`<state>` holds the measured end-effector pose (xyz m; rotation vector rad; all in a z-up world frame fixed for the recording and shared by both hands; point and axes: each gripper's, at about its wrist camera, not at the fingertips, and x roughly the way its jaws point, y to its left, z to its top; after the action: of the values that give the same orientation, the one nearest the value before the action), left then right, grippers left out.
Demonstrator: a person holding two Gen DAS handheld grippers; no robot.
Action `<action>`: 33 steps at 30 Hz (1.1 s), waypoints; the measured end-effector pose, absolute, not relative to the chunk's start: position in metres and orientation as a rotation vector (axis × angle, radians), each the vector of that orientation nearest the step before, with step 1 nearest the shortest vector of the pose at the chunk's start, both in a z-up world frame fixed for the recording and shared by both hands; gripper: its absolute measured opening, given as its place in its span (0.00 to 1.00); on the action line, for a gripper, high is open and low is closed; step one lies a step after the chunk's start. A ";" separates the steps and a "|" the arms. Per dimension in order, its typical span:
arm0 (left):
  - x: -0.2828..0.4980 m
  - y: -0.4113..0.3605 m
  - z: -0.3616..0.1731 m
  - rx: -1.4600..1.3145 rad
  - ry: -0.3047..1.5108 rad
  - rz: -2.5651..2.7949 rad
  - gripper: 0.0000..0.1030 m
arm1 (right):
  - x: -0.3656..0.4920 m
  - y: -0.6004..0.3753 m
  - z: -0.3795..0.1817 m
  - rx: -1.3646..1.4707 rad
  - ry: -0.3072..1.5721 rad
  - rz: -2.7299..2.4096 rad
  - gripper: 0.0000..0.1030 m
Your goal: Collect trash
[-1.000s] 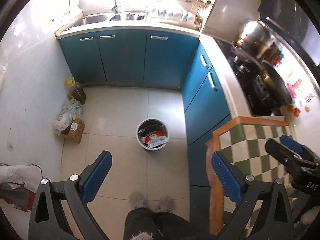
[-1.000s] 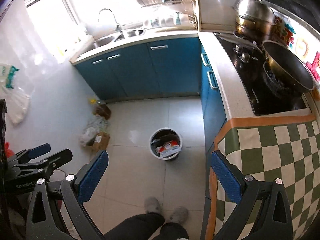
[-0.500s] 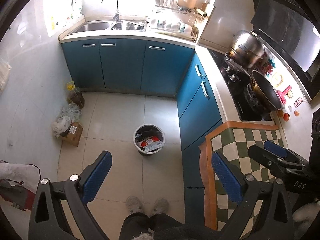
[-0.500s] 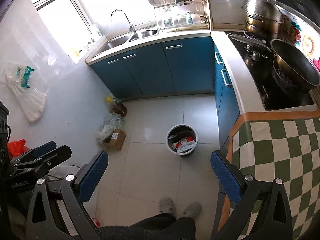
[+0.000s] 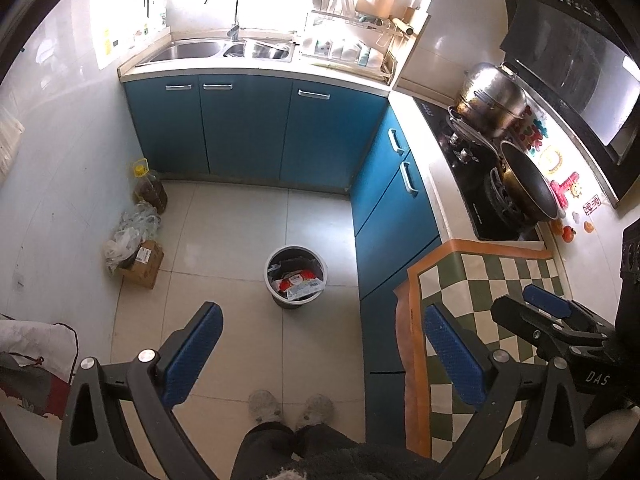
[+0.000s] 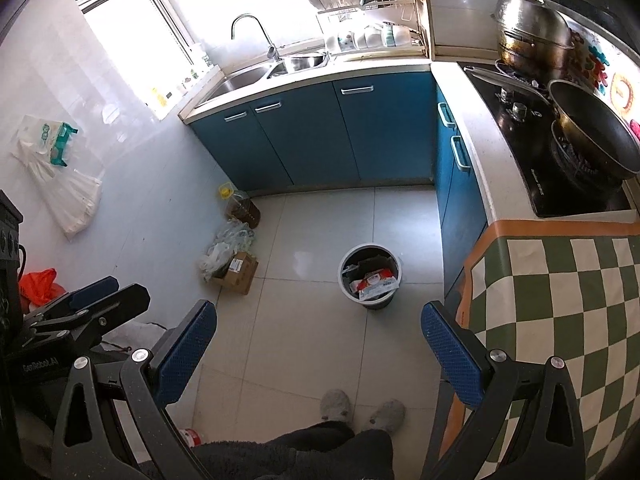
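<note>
A round grey trash bin (image 5: 275,261) (image 6: 345,265) stands on the tiled floor, holding a red-and-white packet (image 5: 297,281) (image 6: 375,281) and other wrappers. My left gripper (image 5: 320,334) is open high above the floor, nothing between its blue pads. My right gripper (image 6: 318,330) is also open and empty, held high beside the checked cloth (image 6: 568,300). Each gripper shows at the edge of the other's view, the right gripper (image 5: 548,316) over the cloth and the left gripper (image 6: 92,304) at the left.
Blue cabinets (image 5: 248,128) line the back and right. A cardboard box (image 5: 141,263) with plastic bags and an oil bottle (image 5: 149,187) sit by the left wall. Pots (image 6: 532,32) stand on the hob. A person's slippered feet (image 5: 290,402) are below me.
Both grippers have risen and pulled back, so the bin looks smaller and more of the sink and counter shows. Both stay open and empty.
</note>
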<state>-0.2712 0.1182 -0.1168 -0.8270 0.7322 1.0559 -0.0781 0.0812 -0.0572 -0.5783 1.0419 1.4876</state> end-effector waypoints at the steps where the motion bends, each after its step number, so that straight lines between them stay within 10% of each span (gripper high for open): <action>1: -0.271 0.116 -0.117 -0.829 0.732 1.057 1.00 | -0.078 0.081 -0.057 -0.580 1.043 1.489 1.00; 33: -0.275 0.103 -0.122 -0.894 0.716 1.023 1.00 | -0.070 0.070 -0.067 -0.582 1.086 1.499 1.00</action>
<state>-0.2750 0.1027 -0.1221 -0.8938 0.7159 1.0234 -0.0704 0.0695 -0.0672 -0.5819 1.0861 1.4986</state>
